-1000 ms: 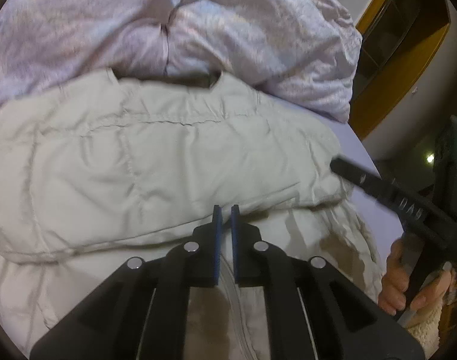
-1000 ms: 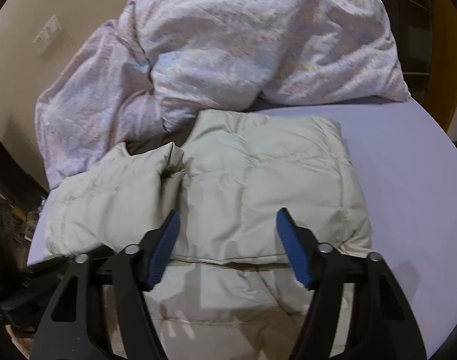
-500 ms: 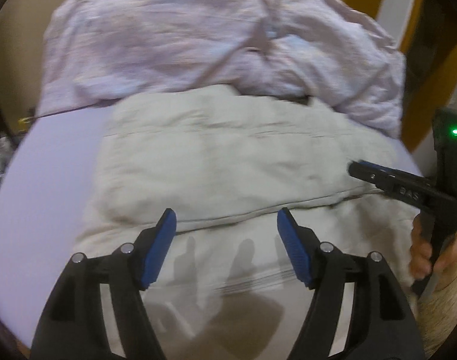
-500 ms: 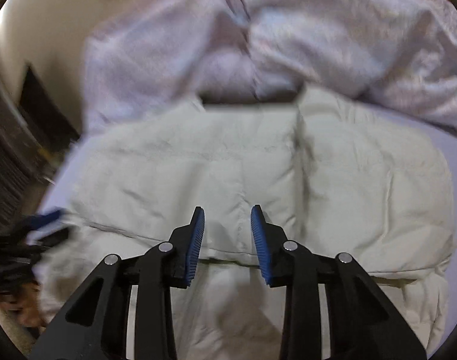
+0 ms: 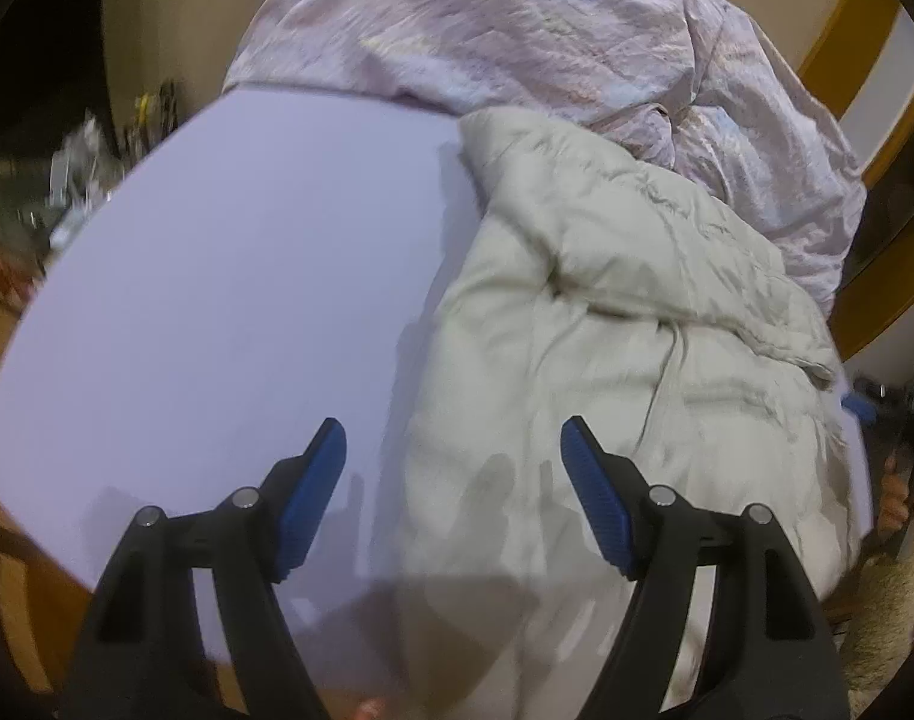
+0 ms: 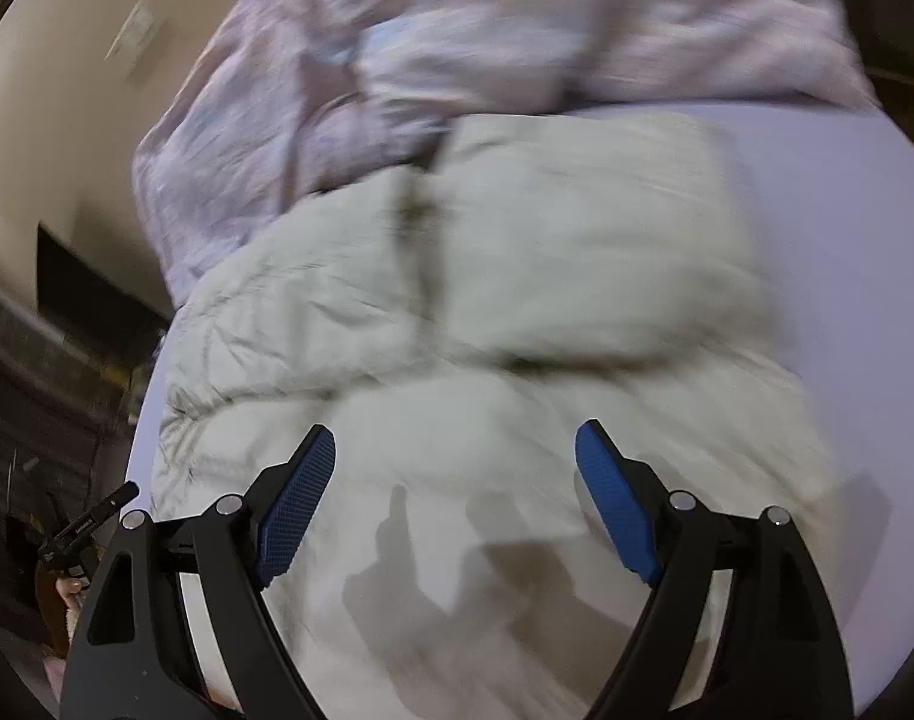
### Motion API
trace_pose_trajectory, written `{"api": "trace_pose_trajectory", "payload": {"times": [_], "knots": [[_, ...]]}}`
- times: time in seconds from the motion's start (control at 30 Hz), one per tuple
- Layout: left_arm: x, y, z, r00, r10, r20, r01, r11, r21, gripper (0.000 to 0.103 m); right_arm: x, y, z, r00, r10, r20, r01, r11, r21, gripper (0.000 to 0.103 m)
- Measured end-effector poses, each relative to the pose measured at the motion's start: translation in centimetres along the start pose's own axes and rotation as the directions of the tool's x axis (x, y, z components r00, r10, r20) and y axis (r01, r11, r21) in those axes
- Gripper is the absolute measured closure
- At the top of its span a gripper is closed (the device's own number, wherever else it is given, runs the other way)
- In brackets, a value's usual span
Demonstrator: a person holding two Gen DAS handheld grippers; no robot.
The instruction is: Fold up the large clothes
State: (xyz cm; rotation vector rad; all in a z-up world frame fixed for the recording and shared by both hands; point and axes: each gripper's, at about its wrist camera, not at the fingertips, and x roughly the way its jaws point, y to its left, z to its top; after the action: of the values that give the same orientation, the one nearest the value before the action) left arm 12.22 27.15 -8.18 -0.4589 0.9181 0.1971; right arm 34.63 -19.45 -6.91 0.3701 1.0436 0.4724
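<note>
Left gripper (image 5: 450,480) has just been opening and stands wide, nothing between its pads, over the cream padded garment's (image 5: 625,324) edge; lilac table (image 5: 228,300) fills nine o'clock. Right gripper (image 6: 457,480), likewise just opened and empty, sees only blurred garment. Pink duvet (image 5: 517,30) at twelve.

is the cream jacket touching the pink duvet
Touching: in the left wrist view the cream jacket presses against the pink duvet with no gap.
</note>
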Motion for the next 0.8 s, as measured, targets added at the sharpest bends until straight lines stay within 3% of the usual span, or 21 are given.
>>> {"api": "trace_pose_trajectory", "payload": {"times": [0.17,0.33,0.53,0.63,0.8], "knots": [[-0.5,1.6,-3.6,0.996,-0.076,-0.038,0.075,0.996,-0.042,0.029,-5.7,-7.4,-4.5,0.996,-0.093,0.013,0.091,0.986,0.142,0.019],[0.1,1.5,-6.0,0.987,-0.146,-0.072,0.14,0.987,-0.079,0.032,-7.0,-12.1,-8.9,0.997,-0.066,-0.046,0.076,0.967,0.242,0.019],[-0.5,0.9,-7.9,0.971,-0.226,-0.073,0.219,0.971,-0.095,0.044,-6.1,-13.7,-11.5,0.994,0.072,-0.079,-0.046,0.957,0.288,0.026],[-0.8,0.6,-8.9,0.97,-0.234,-0.068,0.227,0.969,-0.093,0.048,-5.6,-13.6,-12.2,0.98,0.183,-0.077,-0.153,0.943,0.296,0.032],[-1.1,0.8,-10.1,0.957,-0.285,-0.051,0.276,0.952,-0.133,0.053,-5.2,-13.7,-13.4,0.953,0.3,-0.048,-0.271,0.911,0.31,0.033]]}}
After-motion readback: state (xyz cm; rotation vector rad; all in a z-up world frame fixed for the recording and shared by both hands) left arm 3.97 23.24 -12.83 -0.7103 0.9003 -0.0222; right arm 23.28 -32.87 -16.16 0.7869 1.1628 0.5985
